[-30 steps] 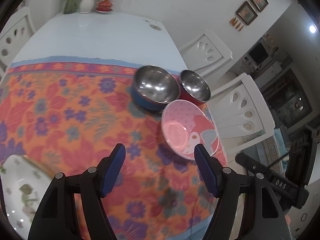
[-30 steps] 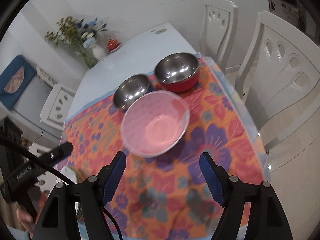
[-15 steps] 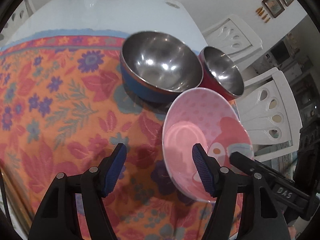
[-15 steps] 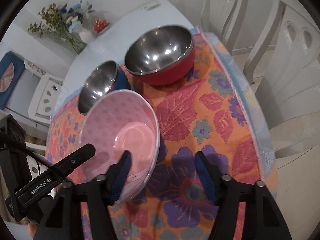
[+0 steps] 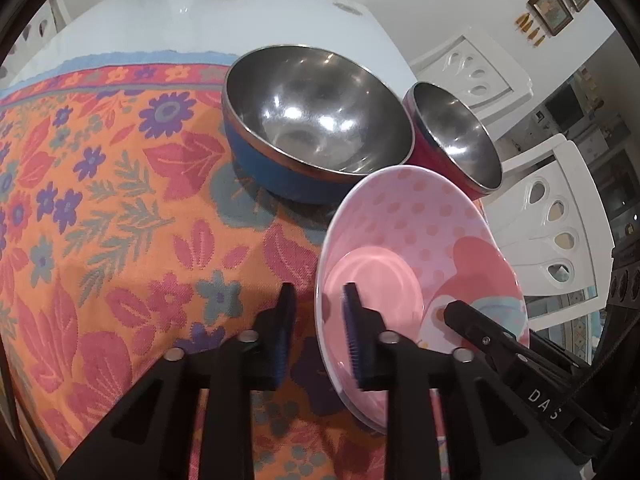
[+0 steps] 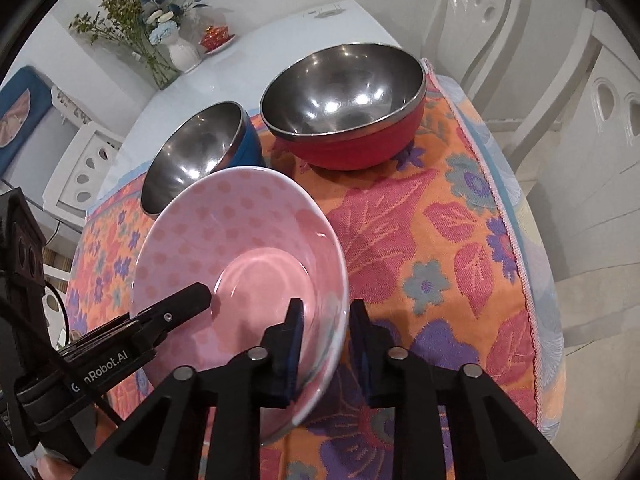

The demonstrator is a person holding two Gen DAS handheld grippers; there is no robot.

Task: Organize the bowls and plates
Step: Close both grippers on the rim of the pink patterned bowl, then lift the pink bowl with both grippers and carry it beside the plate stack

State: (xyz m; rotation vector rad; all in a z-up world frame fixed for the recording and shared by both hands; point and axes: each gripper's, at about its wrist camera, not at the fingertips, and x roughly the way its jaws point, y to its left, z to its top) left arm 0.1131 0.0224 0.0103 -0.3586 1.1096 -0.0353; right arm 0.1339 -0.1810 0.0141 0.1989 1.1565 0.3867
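Left hand-held gripper [image 5: 318,330], in the left wrist view, is clamped on the near left rim of the pink polka-dot bowl [image 5: 420,256], one blue pad outside the wall and the other inside. That bowl sits tilted over the floral tablecloth [image 5: 120,220] on the bench, and the tip of the right hand-held gripper [image 5: 456,312] reaches in over its right rim. Just behind it stand the blue steel-lined bowl [image 5: 312,120] and, to the right of that, the red steel-lined bowl [image 5: 456,140]. In the right wrist view, the right hand-held gripper [image 6: 326,336] is closed on the bowl's [image 6: 240,248] near right rim, with the left hand-held gripper [image 6: 192,300] at its opposite edge. Beyond it are the blue bowl [image 6: 200,148] and the red bowl [image 6: 344,100], and a vase of flowers [image 6: 176,48] stands at the far end of the bench [image 6: 280,36].
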